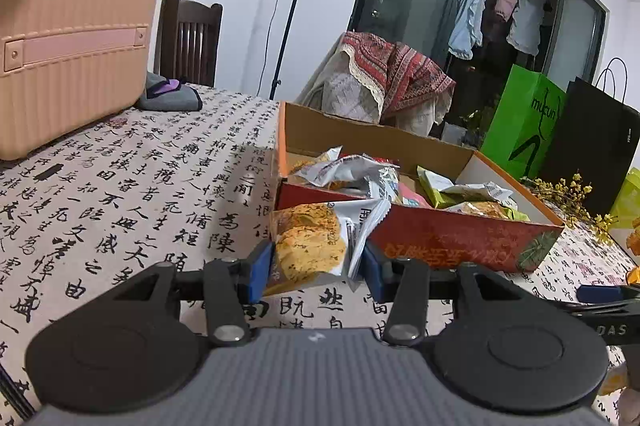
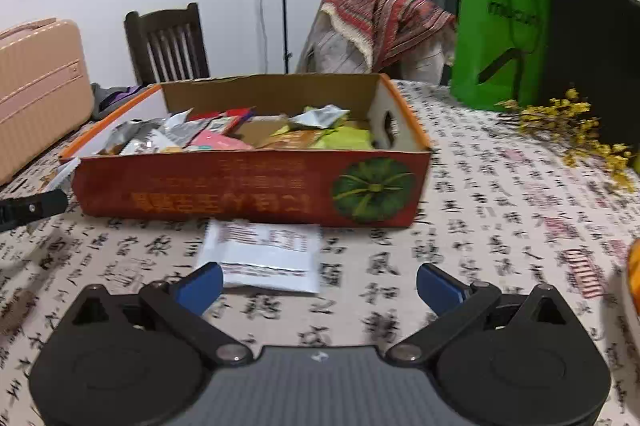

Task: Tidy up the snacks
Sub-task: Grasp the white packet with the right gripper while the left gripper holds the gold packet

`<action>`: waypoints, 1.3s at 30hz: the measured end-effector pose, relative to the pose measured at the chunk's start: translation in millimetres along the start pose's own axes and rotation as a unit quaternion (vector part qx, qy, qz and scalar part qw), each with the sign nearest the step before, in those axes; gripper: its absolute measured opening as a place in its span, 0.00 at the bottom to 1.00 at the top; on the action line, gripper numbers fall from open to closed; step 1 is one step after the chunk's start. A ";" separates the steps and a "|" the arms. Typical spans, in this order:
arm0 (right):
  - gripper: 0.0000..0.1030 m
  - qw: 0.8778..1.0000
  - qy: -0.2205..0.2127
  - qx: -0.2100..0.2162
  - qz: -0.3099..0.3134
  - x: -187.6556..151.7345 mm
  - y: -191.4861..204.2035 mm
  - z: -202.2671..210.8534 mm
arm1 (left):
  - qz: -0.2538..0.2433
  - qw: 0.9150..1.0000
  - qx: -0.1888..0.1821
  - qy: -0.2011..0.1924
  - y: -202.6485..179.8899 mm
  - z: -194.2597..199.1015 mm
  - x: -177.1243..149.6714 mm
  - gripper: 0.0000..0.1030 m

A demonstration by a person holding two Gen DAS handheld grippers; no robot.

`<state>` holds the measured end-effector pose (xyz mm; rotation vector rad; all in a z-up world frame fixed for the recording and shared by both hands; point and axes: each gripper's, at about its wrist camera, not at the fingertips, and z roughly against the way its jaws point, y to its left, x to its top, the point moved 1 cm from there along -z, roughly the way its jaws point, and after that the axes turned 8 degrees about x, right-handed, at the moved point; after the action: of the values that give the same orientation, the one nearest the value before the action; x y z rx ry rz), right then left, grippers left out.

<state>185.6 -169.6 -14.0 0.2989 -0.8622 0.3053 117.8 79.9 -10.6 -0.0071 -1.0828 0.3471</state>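
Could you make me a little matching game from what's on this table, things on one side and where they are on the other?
Things:
1. cookie packet
2. white packet
3. pink suitcase
4. green bag

Places:
A. flat on the cloth in front of the box
B. standing beside the black bag
C. pinched in the left tongs
D. at the table's far left, near the chair

Pairs: 1-C, 2-A, 3-D, 4-B

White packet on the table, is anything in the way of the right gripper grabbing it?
Nothing visible is. The white packet lies flat on the tablecloth, just ahead of the open right gripper and slightly to its left. The red box stands behind the packet, not between them.
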 end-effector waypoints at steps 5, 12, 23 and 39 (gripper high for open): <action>1.00 1.000 0.026 0.001 0.006 8.5 14.2 -20.6 | 0.006 1.000 -0.004 0.003 1.3 -1.0 0.7 0.46; 1.00 0.998 0.067 0.015 -0.017 18.5 22.4 -56.6 | 0.010 1.000 -0.007 0.002 2.9 -0.6 0.5 0.46; 1.00 0.998 0.064 -0.003 -0.002 17.8 31.2 -65.6 | 0.014 1.000 -0.006 0.002 4.6 0.1 0.6 0.46; 0.47 0.999 0.035 0.029 -0.011 22.2 21.8 -44.5 | 0.020 1.000 -0.012 0.000 5.6 1.7 0.9 0.46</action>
<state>221.7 -129.7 -21.3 0.3491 -0.7811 0.3182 115.2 85.2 -10.0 -0.0492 -1.0878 0.3694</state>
